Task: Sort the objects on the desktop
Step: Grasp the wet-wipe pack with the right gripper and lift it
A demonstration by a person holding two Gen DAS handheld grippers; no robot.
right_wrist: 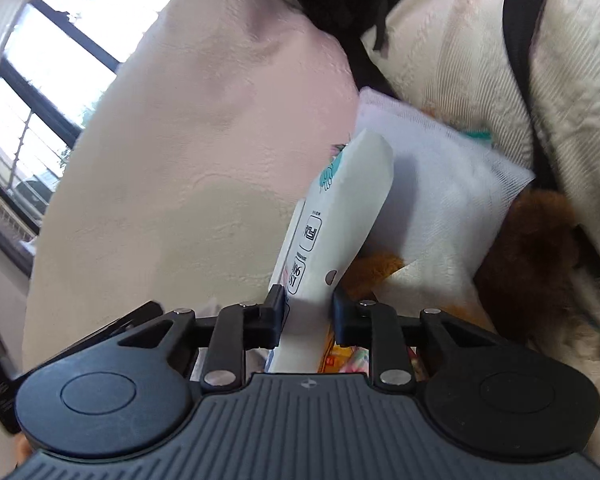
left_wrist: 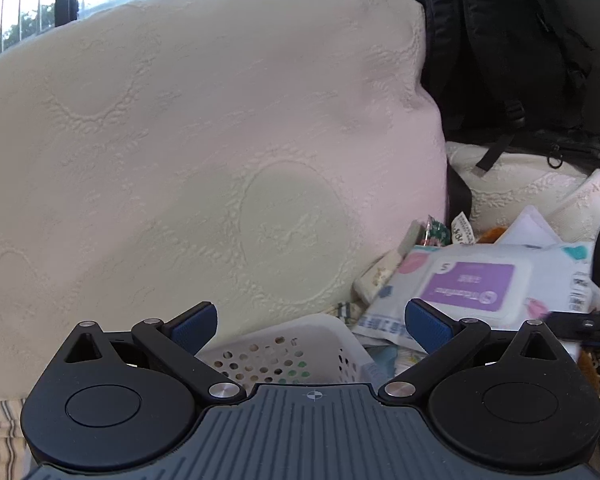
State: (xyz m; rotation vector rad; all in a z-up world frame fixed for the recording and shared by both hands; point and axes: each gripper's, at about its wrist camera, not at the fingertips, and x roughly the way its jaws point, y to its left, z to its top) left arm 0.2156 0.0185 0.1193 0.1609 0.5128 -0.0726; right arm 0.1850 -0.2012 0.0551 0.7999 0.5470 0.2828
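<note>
My right gripper (right_wrist: 308, 312) is shut on a white wet-wipes pack (right_wrist: 340, 220), held edge-on and tilted up in front of a cream pillow. The same pack (left_wrist: 472, 284), with a purple label, shows in the left wrist view, raised to the right above the clutter. My left gripper (left_wrist: 310, 322) is open and empty, its blue pads wide apart, just above a white perforated basket (left_wrist: 284, 352).
A large cream pillow (left_wrist: 188, 152) fills the left and centre. A black backpack (left_wrist: 500, 40) stands behind at the right. A white mesh bag (right_wrist: 440, 184), a brown plush toy (right_wrist: 532, 248) and small packets (left_wrist: 380, 276) lie in the clutter. Striped cloth (left_wrist: 0, 432) lies below.
</note>
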